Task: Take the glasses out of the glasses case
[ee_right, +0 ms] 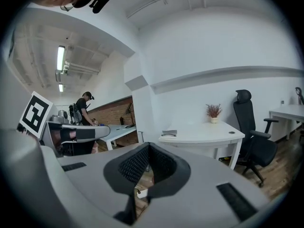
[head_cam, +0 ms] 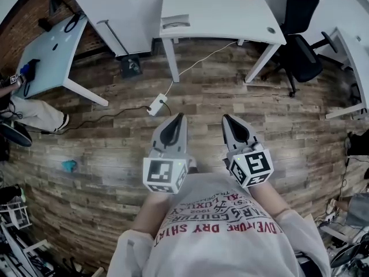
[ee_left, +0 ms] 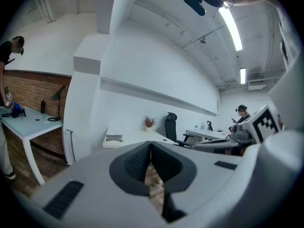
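Head view: you stand on the wooden floor (head_cam: 115, 154) with both tools drawn in close against your chest, tips aimed at twelve o'clock.
Left tongs (head_cam: 176, 123): tips closed together, nothing between them; in the left gripper view you see only floor through the slit below the pads.
Right tongs (head_cam: 233, 128): likewise pressed together and empty; the right gripper view shows the two pads meeting at the tip.
Desk (head_cam: 230, 16): white, at twelve o'clock, well apart from both tongs, with open floor between you and it.
Grey thing (head_cam: 176, 22): flat, lying near the desk's left front corner, at about twelve o'clock from your left tongs. It is too small to tell whether it is the glasses case.
Glasses case: not clearly shown in any view; if it is the grey thing, it is closed and out of reach.
Glasses: not visible anywhere.
Other things: a white power strip (head_cam: 156, 104) on the floor just ahead of the left tongs, and a black office chair (head_cam: 302, 45) at two o'clock beside the desk.
Progress: by my reading, nothing of the task is done. You have not reached the case, nor opened it, nor lifted the glasses.
Left to do: probably step up to the desk, confirm the grey thing is the case, open one pair of tongs to steady it, open the lid with the other, then draw the glasses out.
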Demonstrator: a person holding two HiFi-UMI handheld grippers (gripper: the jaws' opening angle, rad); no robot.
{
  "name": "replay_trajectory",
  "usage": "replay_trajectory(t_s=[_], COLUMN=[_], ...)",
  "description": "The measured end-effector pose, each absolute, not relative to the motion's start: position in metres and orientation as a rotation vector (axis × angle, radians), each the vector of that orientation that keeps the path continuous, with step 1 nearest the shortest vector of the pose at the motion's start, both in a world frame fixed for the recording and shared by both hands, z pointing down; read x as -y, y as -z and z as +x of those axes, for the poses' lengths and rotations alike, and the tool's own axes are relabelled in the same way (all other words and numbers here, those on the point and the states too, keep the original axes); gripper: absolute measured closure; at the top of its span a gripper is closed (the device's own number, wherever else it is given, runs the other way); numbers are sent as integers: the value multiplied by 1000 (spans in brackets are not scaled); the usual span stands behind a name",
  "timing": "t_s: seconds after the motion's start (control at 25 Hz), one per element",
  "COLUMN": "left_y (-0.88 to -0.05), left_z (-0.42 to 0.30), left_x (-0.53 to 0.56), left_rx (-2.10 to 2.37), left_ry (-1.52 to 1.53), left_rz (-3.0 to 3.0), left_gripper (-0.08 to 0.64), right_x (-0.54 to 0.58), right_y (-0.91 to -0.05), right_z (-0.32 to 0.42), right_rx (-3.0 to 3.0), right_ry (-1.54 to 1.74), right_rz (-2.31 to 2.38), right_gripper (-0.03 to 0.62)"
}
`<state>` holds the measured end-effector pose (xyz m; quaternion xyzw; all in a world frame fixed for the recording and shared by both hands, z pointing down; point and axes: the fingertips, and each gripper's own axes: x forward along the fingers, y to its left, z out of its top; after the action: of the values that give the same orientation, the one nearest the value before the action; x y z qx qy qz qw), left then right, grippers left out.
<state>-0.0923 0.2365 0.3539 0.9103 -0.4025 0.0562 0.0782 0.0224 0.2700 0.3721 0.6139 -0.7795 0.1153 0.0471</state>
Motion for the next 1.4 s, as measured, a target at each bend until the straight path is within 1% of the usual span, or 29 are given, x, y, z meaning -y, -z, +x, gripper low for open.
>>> replay_trajectory(t_s=[0.32,0.72,1.0,1.24,1.4], left_y=[-362,-381,-374,-367,-372], left_z=[-124,-106,-77,-28,-1], left_x=[-167,-88,-3,74,119], left_rx=[1202,1258,1358,1423,1443], left_ry=[-144,-181,-190,-148,-139], left_rz=[2684,2621,2547,2511,2462], left_gripper=[552,552,552,552,552], right_x=[-203,-101,-5,78,124], right_y=[-386,-401,-386,-377,-386], right_z=[-9,11,43,88,110], right_rx=[2329,2352,2423,2469,2479], right_ry=[-431,-488,-475,-431,-452], right_rz=[1844,1784,1684,1583,1514], right_gripper=[580,580,580,580,580])
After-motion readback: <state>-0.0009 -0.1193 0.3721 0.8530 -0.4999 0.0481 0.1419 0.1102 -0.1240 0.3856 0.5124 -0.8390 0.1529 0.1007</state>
